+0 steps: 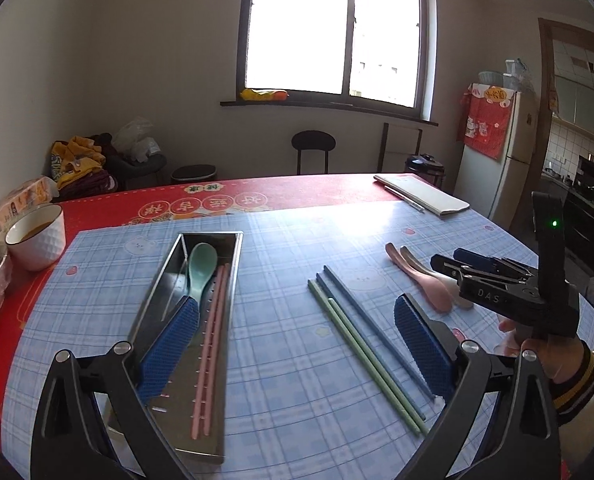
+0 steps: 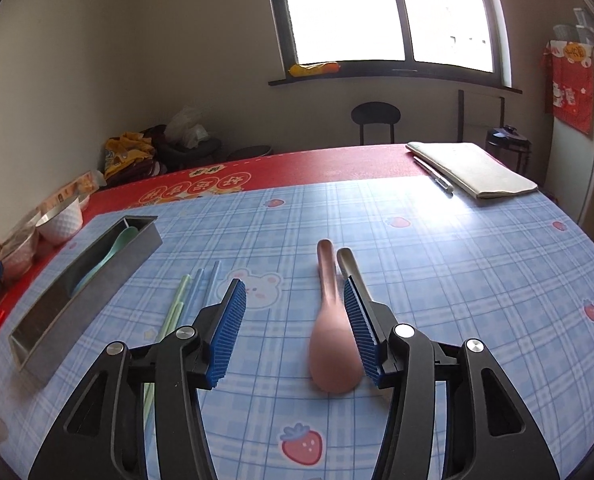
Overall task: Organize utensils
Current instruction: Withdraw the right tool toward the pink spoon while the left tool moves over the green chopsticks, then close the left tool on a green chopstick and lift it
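We read "DAS" on the right gripper (image 1: 449, 268) in the left view. The steel tray (image 1: 233, 240) holds 1 green spoon (image 1: 201, 266) and pink chopsticks (image 1: 211, 344). Only the right view shows the pink spoon (image 2: 331, 344) lying on the tabletop (image 2: 457, 280) between its half-open fingers (image 2: 233, 320), unheld. The left gripper (image 1: 293, 344) gapes wide, empty.

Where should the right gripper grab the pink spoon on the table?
Grip the pink spoon on its narrow handle, coming from above with one finger on each side. It lies flat, bowl toward the right gripper, whose jaws stand open. The beige spoon lies close beside it, so the gap there looks tight.
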A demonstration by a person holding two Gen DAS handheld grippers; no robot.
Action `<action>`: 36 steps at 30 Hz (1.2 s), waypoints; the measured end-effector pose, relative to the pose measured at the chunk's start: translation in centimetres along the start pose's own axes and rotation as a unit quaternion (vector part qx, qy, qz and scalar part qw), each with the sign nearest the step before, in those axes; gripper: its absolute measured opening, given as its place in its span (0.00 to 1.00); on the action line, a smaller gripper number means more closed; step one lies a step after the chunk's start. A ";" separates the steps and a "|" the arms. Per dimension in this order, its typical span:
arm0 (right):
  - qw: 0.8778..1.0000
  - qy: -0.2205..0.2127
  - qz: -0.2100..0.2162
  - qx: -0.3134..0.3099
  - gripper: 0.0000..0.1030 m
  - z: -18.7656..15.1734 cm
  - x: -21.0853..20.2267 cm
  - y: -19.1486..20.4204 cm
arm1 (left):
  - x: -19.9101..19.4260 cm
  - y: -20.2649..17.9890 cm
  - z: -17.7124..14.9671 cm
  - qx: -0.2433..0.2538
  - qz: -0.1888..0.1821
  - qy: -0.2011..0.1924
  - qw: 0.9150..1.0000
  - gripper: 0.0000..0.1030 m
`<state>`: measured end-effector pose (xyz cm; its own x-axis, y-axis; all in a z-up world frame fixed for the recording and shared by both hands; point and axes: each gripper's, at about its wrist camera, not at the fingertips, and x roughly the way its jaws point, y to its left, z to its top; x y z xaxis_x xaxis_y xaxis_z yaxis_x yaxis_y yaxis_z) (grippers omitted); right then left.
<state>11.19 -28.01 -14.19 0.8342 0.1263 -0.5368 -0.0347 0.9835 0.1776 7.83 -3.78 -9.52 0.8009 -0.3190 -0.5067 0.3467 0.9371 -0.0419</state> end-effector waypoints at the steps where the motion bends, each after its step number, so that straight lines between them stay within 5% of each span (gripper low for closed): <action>1: 1.000 0.000 0.004 0.006 0.51 0.0 0.0 -0.3 | 0.9 -0.8 -0.1 0.000 -0.002 0.012 1.000 0.86; 13: 0.995 -0.004 0.055 0.088 0.52 -0.3 -0.1 -3.3 | 10.2 -2.2 -2.1 -0.044 -0.014 0.146 0.988 0.29; 36: 0.991 -0.005 0.072 0.110 0.52 -0.6 -0.1 -4.0 | 12.3 -3.4 -2.9 -0.015 -0.001 0.180 0.984 0.23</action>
<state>10.88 -31.87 -15.31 0.8348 0.2605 -0.4850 -0.0329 0.9030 0.4284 15.06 -10.47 -18.12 0.5731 -0.2555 -0.7786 0.3300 0.9417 -0.0662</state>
